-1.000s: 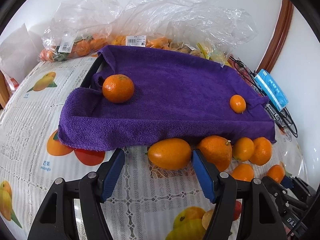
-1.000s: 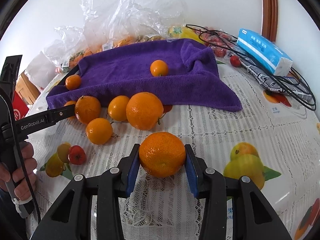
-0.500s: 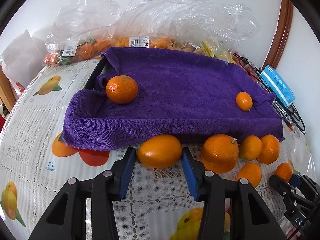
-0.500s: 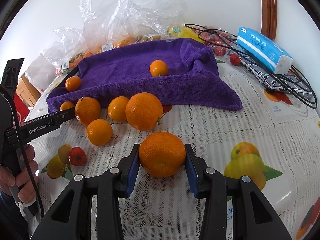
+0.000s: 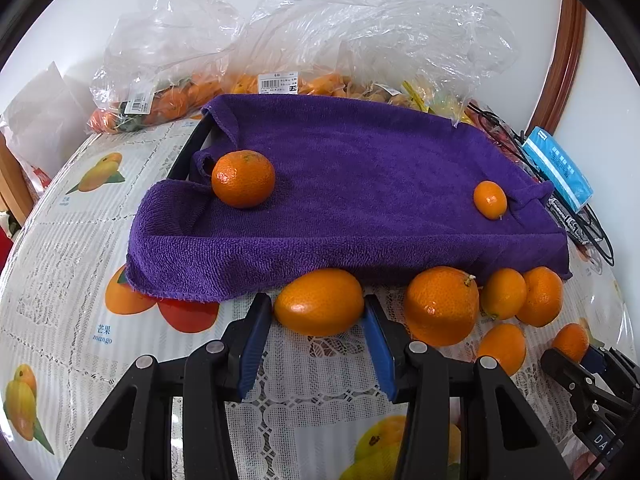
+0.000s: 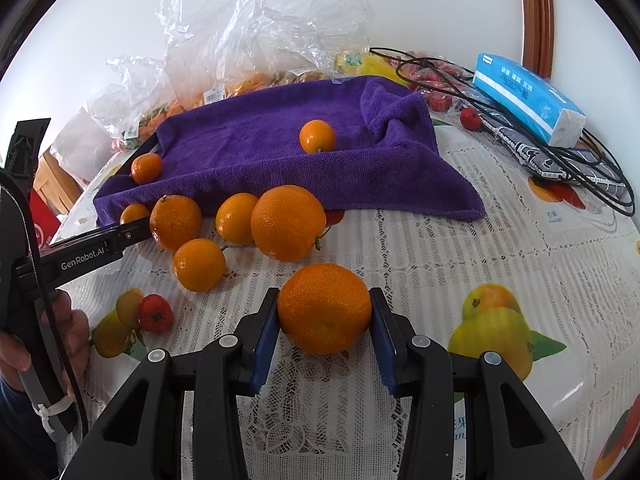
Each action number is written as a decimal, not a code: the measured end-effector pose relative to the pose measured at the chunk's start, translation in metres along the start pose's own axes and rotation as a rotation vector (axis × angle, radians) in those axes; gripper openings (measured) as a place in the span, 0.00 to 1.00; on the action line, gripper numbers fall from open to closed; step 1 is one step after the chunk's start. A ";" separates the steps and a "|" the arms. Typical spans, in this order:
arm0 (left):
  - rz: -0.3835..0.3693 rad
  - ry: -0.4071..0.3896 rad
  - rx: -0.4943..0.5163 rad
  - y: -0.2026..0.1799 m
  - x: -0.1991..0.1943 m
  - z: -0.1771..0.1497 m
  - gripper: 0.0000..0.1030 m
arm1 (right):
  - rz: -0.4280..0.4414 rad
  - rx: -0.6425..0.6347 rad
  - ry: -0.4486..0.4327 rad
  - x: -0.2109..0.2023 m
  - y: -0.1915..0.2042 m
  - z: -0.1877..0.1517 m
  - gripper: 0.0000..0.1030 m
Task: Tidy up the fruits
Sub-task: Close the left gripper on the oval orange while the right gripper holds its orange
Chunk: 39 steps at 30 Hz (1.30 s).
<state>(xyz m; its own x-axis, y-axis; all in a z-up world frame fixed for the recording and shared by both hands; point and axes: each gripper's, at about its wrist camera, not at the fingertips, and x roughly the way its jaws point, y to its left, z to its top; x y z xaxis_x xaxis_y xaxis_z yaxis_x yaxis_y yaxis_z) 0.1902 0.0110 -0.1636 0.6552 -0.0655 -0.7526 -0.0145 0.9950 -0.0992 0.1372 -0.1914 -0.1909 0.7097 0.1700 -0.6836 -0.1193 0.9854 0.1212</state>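
My left gripper (image 5: 319, 316) is shut on an oval orange kumquat (image 5: 319, 302) lying on the tablecloth just in front of the purple towel (image 5: 360, 152). On the towel sit a mandarin (image 5: 243, 178) at the left and a small kumquat (image 5: 490, 199) at the right. My right gripper (image 6: 324, 320) is shut on a round mandarin (image 6: 324, 308) that rests on the tablecloth nearer the table's front. Between it and the towel (image 6: 280, 136) lie several loose fruits, the biggest an orange (image 6: 288, 222).
Clear plastic bags of fruit (image 5: 320, 40) are piled behind the towel. A blue tissue pack (image 6: 528, 98) and black cables (image 6: 580, 168) lie at the right. A small red fruit (image 6: 155, 313) sits near a hand (image 6: 60, 332) on the left gripper's handle.
The left jaws have closed from wide apart onto the oval kumquat. The right gripper and its mandarin have not moved.
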 end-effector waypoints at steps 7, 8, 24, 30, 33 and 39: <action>0.005 0.001 0.004 -0.001 0.000 0.000 0.43 | 0.002 0.003 -0.001 0.000 -0.001 0.000 0.42; 0.004 0.000 0.003 -0.001 0.000 0.000 0.43 | 0.002 0.003 -0.001 0.000 -0.001 0.000 0.42; 0.002 -0.001 0.003 0.001 0.000 0.000 0.43 | -0.027 -0.021 0.004 0.000 0.003 0.000 0.42; 0.000 -0.002 0.001 0.000 0.000 0.000 0.43 | -0.022 -0.017 0.002 0.000 0.002 0.000 0.42; -0.001 -0.003 -0.001 0.000 0.000 0.000 0.43 | -0.017 -0.014 0.001 0.000 0.002 0.000 0.42; -0.018 -0.005 -0.010 0.001 -0.002 0.000 0.42 | -0.009 -0.005 -0.003 -0.001 0.001 0.000 0.42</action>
<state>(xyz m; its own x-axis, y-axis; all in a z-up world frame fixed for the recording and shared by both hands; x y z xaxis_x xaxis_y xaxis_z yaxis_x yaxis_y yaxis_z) 0.1887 0.0122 -0.1618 0.6592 -0.0833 -0.7473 -0.0099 0.9928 -0.1194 0.1367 -0.1903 -0.1903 0.7128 0.1609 -0.6827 -0.1160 0.9870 0.1115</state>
